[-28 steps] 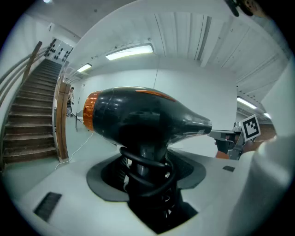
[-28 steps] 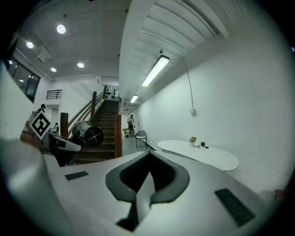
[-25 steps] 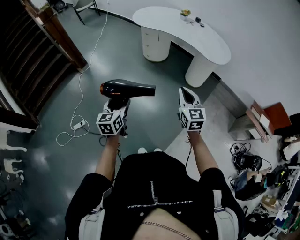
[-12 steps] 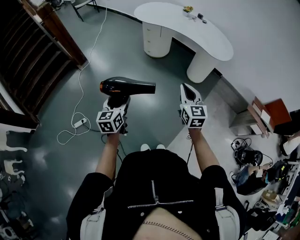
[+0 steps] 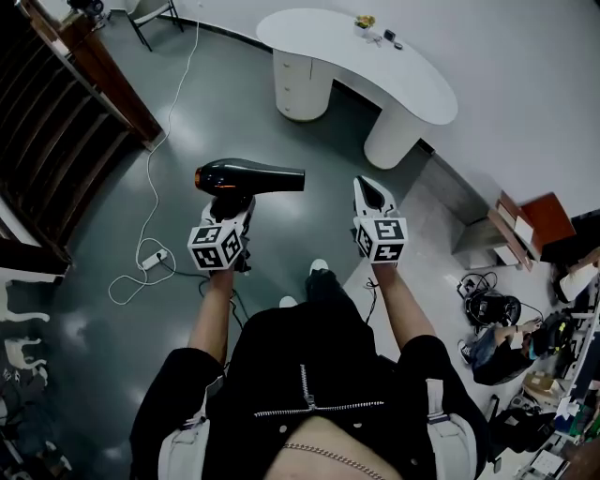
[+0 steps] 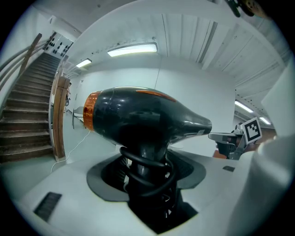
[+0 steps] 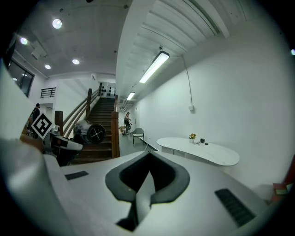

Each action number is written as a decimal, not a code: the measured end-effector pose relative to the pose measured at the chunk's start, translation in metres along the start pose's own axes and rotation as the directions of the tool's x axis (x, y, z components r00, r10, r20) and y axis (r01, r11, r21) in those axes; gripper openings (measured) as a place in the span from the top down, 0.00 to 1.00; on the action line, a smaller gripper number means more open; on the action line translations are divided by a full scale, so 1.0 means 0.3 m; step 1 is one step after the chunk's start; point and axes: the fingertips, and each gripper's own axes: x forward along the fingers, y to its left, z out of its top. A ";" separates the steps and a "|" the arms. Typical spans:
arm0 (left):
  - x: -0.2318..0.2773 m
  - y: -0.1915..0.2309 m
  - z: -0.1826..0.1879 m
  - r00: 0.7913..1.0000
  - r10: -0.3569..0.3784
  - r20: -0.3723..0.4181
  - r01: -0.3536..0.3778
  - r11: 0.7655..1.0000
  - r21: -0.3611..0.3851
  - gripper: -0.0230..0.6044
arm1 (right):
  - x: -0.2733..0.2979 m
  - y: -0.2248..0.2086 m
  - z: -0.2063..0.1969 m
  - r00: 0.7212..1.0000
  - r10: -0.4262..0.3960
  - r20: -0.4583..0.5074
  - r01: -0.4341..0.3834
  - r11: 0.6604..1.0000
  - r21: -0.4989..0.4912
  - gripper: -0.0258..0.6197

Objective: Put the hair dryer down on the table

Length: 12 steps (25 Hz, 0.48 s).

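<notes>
Black with an orange band at its rear, the hair dryer [image 5: 248, 178] is up in the air over the grey floor [image 5: 112, 309], barrel level and nozzle pointing toward my right side. My left gripper [image 5: 232, 206] has it by the handle: in the left gripper view the jaws are clamped against the handle from both sides, and a dark cable [image 6: 148, 167] is looped round the handle just above them. My right gripper [image 5: 370, 189] is level with the left one and a little apart from the nozzle, touching nothing; the right gripper view shows its jaws pressed together with nothing between them. The white curved table [image 5: 412, 89] stands well ahead of both grippers, against the pale wall, so the dryer is well clear of it and not over its top. A small potted plant [image 5: 363, 22] and a couple of dark items I cannot make out sit at the table's far end. A white cord [image 5: 153, 183] trails across the floor to a power strip [image 5: 151, 260] on my left, and a wooden staircase [image 5: 66, 112] rises beyond that.
</notes>
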 end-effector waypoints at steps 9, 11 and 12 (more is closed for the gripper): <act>0.278 0.063 0.097 1.000 -0.009 -0.009 0.009 1.000 0.013 0.54 | 0.276 -0.126 0.007 1.000 0.013 -0.016 -0.013 1.000 0.021 0.95; 0.346 0.085 0.122 1.000 0.006 -0.013 -0.006 1.000 0.012 0.54 | 0.365 -0.164 0.014 0.999 0.028 -0.023 -0.028 0.999 0.029 0.95; 0.382 0.092 0.136 1.000 0.013 -0.017 -0.012 1.000 0.009 0.54 | 0.406 -0.188 0.021 0.999 0.036 -0.027 -0.035 0.999 0.030 0.95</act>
